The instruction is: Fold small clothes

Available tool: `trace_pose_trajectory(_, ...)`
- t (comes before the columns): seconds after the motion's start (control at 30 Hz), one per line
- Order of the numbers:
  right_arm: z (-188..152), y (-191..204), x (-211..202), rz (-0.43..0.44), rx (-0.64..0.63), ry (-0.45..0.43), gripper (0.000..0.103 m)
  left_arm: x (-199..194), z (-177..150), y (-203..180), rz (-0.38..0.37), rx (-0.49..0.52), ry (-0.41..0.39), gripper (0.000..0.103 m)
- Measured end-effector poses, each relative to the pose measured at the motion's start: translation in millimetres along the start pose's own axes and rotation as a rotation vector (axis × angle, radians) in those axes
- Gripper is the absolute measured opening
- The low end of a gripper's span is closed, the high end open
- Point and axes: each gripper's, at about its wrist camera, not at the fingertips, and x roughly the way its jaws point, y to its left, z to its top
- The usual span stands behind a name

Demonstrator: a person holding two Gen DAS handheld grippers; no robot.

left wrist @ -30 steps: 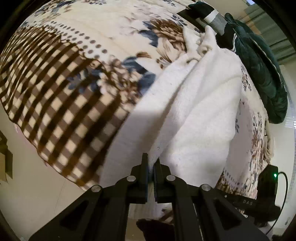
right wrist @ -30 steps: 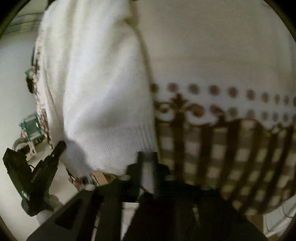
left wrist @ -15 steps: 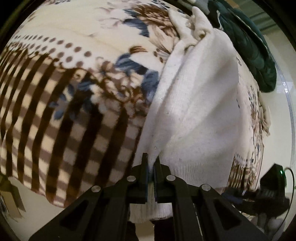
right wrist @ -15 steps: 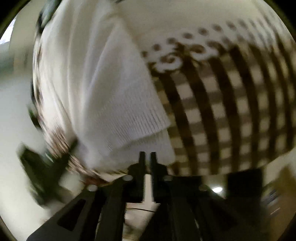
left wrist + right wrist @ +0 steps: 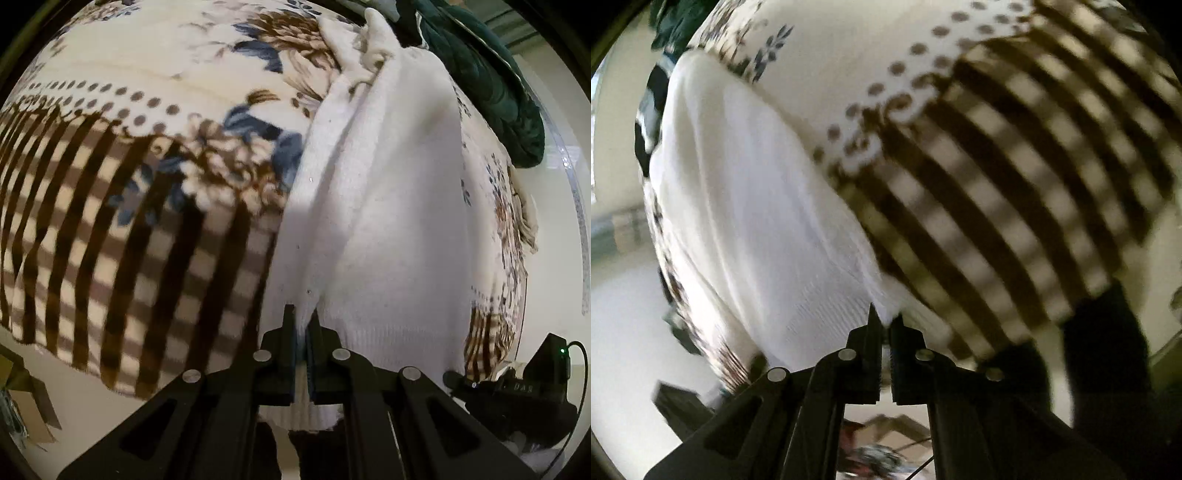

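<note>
The right view is blurred. Both the left gripper [image 5: 303, 325] and the right gripper [image 5: 885, 323] pinch the hem of the white sweater [image 5: 384, 206], which lies on the patterned blanket [image 5: 122, 206]. Only the left view shows the green jacket [image 5: 491, 81].

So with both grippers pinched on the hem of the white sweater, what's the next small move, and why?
Probably carry the hem forward over the body toward the collar. The left gripper and right gripper each clamp the ribbed bottom edge of the white sweater, which lies lengthwise on the patterned blanket, sides seemingly already folded in, so folding it in half looks like what remains.
</note>
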Motion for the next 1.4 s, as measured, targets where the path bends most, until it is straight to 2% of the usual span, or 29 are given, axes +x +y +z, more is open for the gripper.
trace_pose_trajectory(0.07, -16.0, -2.5, -8.2, -0.037, -0.029, -0.004, 0.003, 3.5, -4.2, 2.9, 0.019, 0.011, 0.015, 0.002)
trace_pose_trajectory(0.2, -21.5, -2.6, -0.1, -0.084, -0.052, 0.015, 0.003, 28.5, -1.7, 22.4, 0.051, -0.027, 0.049, 0.003)
trace_pose_trajectory(0.27, -15.4, 4.5, 23.5, -0.112, -0.051, 0.01, 0.003, 35.0, 2.6, 26.7, 0.034, -0.039, 0.064, 0.004)
trace_pose_trajectory(0.3, -11.4, 4.7, 34.9, -0.113, -0.069, 0.047, 0.004, 32.8, 5.4, 26.5, 0.026, -0.044, 0.07, 0.007)
trace_pose_trajectory(0.37, -1.4, 16.5, 55.3, -0.124, -0.084, 0.086, 0.007, 14.6, 9.4, 24.6, -0.014, -0.06, 0.074, 0.009)
trace_pose_trajectory(0.4, -0.3, 21.7, 56.9, -0.125, -0.094, 0.104, 0.017, 4.3, 10.9, 23.1, -0.018, -0.061, 0.072, 0.01)
trace_pose_trajectory(0.43, 2.8, 26.7, 53.9, -0.128, -0.108, 0.126, 0.034, -9.8, 14.7, 20.3, -0.008, -0.061, 0.062, 0.022)
trace_pose_trajectory(0.5, 8.9, 36.3, 35.8, -0.131, -0.146, 0.138, 0.049, -34.1, 28.6, 15.7, -0.032, -0.077, 0.008, 0.036)
trace_pose_trajectory(0.53, 5.7, 51.6, 30.5, -0.134, -0.165, 0.128, 0.05, -45.4, 42.7, 12.1, -0.049, -0.089, -0.032, 0.047)
trace_pose_trajectory(0.57, 8.0, 61.7, 14.5, -0.121, -0.201, 0.117, 0.05, -52.3, 60.8, 7.1, -0.072, -0.095, -0.071, 0.053)
trace_pose_trajectory(0.7, 24.9, 98.0, -31.5, -0.123, -0.312, 0.023, 0.054, -44.3, 154.1, -19.8, -0.149, -0.084, -0.166, 0.053)
trace_pose_trajectory(0.8, 70.5, 129.2, -53.9, -0.086, -0.357, -0.05, 0.054, -14.2, 233.1, -51.8, -0.154, -0.048, -0.199, 0.053)
trace_pose_trajectory(0.87, 101.4, 148.8, -55.5, -0.066, -0.376, -0.102, 0.054, 17.2, 279.5, -69.7, -0.149, -0.015, -0.177, 0.053)
trace_pose_trajectory(0.93, 138.9, 172.8, -50.4, -0.053, -0.393, -0.151, 0.054, 48.2, 308.8, -83.8, -0.103, 0.009, -0.137, 0.053)
trace_pose_trajectory(0.97, 152.5, 182.5, -46.9, -0.049, -0.396, -0.161, 0.054, 62.6, 320.5, -89.6, -0.087, 0.017, -0.127, 0.049)
trace_pose_trajectory(1.0, 173.3, 194.3, -40.1, -0.047, -0.401, -0.171, 0.054, 69.2, 325.8, -90.0, -0.079, 0.024, -0.133, 0.039)
trace_pose_trajectory(1.03, 183.8, 204.8, -32.5, -0.046, -0.397, -0.173, 0.054, 74.1, 329.8, -89.6, -0.087, 0.033, -0.152, 0.008)
trace_pose_trajectory(1.2, 250.9, 236.4, -4.6, -0.038, -0.398, -0.143, 0.054, 63.8, 332.2, -70.6, -0.036, 0.038, -0.242, 0.007)
trace_pose_trajectory(1.3, 275.7, 259.2, -2.0, -0.047, -0.441, -0.133, 0.054, 80.3, 344.2, -46.6, -0.043, -0.044, -0.197, 0.007)
trace_pose_trajectory(1.4, 295.3, 281.7, 9.7, -0.058, -0.485, -0.122, 0.054, 92.1, 351.9, -42.6, -0.043, -0.045, -0.181, 0.007)
